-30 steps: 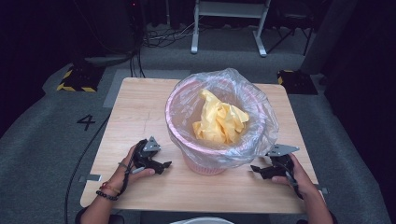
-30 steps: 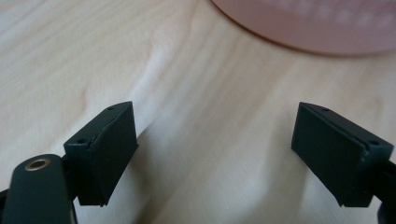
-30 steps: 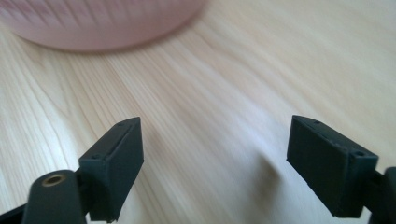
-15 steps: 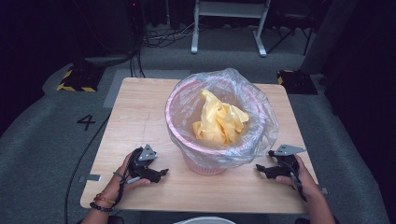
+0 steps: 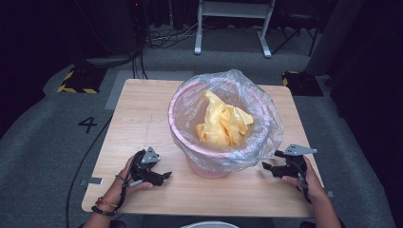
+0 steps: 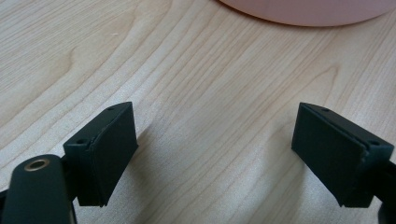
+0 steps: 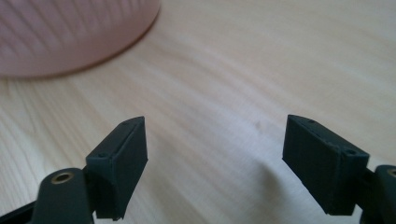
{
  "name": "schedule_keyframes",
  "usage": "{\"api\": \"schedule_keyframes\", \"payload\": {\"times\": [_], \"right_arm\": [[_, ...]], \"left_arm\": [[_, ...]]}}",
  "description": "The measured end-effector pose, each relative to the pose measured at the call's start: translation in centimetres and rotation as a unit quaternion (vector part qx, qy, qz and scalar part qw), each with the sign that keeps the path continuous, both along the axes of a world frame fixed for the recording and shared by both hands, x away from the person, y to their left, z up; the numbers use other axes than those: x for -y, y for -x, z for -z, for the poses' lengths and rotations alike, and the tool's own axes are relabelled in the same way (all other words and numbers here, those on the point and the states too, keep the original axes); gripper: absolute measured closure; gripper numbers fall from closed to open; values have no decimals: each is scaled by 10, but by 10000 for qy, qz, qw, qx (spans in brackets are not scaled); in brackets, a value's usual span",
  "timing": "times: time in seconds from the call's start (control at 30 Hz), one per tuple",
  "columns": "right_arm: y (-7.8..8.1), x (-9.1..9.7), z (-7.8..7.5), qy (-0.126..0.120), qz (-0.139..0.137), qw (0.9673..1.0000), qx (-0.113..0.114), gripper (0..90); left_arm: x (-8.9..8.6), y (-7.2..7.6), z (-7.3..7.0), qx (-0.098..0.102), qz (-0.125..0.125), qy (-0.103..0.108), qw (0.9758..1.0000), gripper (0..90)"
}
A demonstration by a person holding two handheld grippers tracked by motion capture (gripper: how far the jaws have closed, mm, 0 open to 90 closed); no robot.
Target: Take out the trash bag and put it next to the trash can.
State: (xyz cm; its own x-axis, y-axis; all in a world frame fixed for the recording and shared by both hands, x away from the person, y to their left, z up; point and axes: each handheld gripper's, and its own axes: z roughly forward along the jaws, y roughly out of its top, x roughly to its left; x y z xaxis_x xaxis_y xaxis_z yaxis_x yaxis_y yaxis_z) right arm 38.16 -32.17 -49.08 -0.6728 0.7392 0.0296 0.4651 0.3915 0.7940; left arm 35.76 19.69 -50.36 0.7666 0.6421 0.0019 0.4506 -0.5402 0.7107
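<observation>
Now both tools, left (image 5: 164,176) and right (image 5: 266,166), rest open and empty on the table (image 5: 142,123), flanking the bin (image 5: 209,168) between them, ready to grab its bag (image 5: 268,128).

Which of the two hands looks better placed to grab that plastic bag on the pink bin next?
Right, though only slightly. The right gripper sits open just under the clear bag's overhanging edge on the pink bin. The left gripper, also open and empty, rests farther from the bag on the table.

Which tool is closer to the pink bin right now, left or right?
Left, slightly. The left tool sits near the pink bin base; the right tool rests a little farther off.
</observation>
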Motion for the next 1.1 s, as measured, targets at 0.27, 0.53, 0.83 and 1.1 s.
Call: {"api": "schedule_keyframes", "payload": {"times": [0.27, 0.53, 0.83, 1.1], "right_arm": [[9, 2, -37, -432, 72, 9963, 743, 263], [17, -2, -68, -541, -53, 9897, 1325, 270], [21, -12, -97, -538, -176, 9822, 1792, 284], [33, -22, -122, -600, -365, 9723, 2228, 287]], "left_arm": [[5, -1, 0, 6, -114, -16, 9999, 132], [21, -5, -1, 45, -4, -48, 10000, 157], [47, -7, -1, 78, 267, -40, 9996, 160], [58, -7, -1, 195, 277, -55, 9994, 160]]}}
